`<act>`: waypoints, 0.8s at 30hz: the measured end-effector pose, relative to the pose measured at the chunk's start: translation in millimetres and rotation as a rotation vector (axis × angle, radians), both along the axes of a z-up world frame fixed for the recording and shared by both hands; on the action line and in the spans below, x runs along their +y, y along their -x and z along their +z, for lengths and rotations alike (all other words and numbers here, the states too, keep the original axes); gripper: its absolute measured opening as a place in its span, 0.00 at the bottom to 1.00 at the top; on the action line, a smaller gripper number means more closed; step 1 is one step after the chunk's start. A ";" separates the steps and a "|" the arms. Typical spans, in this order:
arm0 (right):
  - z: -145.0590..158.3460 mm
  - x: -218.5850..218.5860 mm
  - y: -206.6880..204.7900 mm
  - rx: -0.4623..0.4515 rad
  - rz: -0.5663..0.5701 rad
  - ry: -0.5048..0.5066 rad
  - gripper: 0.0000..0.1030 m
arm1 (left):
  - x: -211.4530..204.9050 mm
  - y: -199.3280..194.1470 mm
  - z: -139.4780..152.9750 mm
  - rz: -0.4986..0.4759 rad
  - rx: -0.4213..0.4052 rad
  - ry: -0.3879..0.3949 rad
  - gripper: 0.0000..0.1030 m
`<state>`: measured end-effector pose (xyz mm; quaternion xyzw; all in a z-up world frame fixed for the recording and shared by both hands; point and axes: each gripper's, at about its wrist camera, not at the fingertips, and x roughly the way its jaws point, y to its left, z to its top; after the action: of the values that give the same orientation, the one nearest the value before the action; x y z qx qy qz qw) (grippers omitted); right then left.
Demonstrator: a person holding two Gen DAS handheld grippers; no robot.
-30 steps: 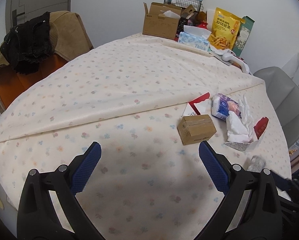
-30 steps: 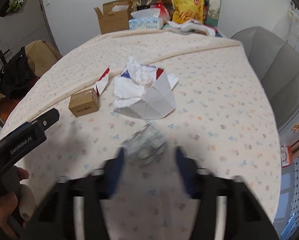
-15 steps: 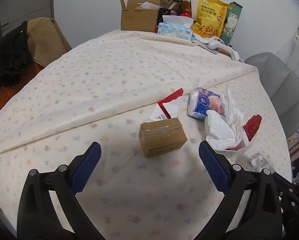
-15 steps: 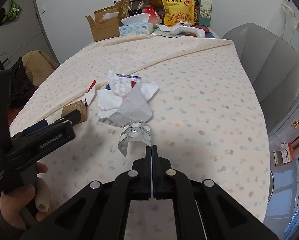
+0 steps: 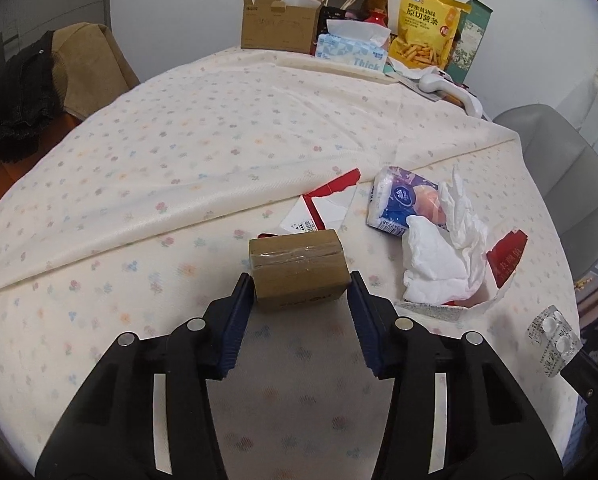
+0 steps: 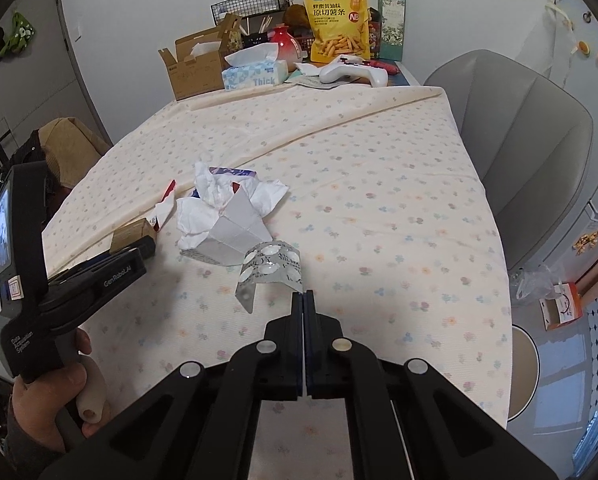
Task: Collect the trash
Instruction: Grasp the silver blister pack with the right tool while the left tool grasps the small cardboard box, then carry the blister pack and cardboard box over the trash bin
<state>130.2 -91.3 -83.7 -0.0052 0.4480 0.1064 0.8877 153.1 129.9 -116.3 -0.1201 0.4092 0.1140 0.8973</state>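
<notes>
A small taped cardboard box point(image 5: 297, 271) sits on the flowered tablecloth between the blue pads of my left gripper point(image 5: 299, 300); the pads stand at its two sides, touching or nearly so. It also shows in the right wrist view point(image 6: 133, 234). My right gripper point(image 6: 303, 300) is shut on a silver pill blister pack point(image 6: 270, 266) and holds it above the cloth; the pack shows at the right edge of the left wrist view point(image 5: 553, 334). Crumpled white tissue in a torn white-and-red carton point(image 5: 447, 258), a blue tissue packet point(image 5: 399, 202) and a torn red-and-white wrapper point(image 5: 327, 208) lie close by.
At the table's far end stand an open cardboard box point(image 5: 279, 26), a tissue box point(image 5: 351, 50), a yellow snack bag point(image 5: 427, 26), a green carton point(image 5: 469, 40) and a white game controller point(image 6: 353, 74). A grey chair point(image 6: 527, 128) is on the right, a brown chair with dark clothes point(image 5: 31, 88) on the left.
My left gripper has moved right and forward to the small box and closed in from wide open around it. My right gripper has shut on the blister pack and lifted it off the cloth.
</notes>
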 end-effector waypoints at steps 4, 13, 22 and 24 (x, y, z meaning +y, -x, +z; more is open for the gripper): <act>5.3 -2.1 5.8 -0.013 -0.001 -0.007 0.02 | -3.4 12.8 10.6 0.002 -0.028 -0.020 0.47; 25.4 -15.0 26.8 -0.066 -0.012 -0.023 0.02 | -25.2 37.1 39.1 -0.043 -0.094 -0.040 0.47; 43.6 -53.0 43.8 -0.110 -0.075 -0.033 0.02 | -69.2 51.2 66.5 -0.135 -0.176 -0.061 0.47; 45.7 -61.9 46.5 -0.115 -0.089 -0.036 0.02 | -80.3 51.7 70.8 -0.155 -0.188 -0.065 0.47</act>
<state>83.6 -153.2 -38.1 0.0245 0.3940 0.0743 0.9158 101.3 49.5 -45.6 -0.0691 0.3276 0.0458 0.9412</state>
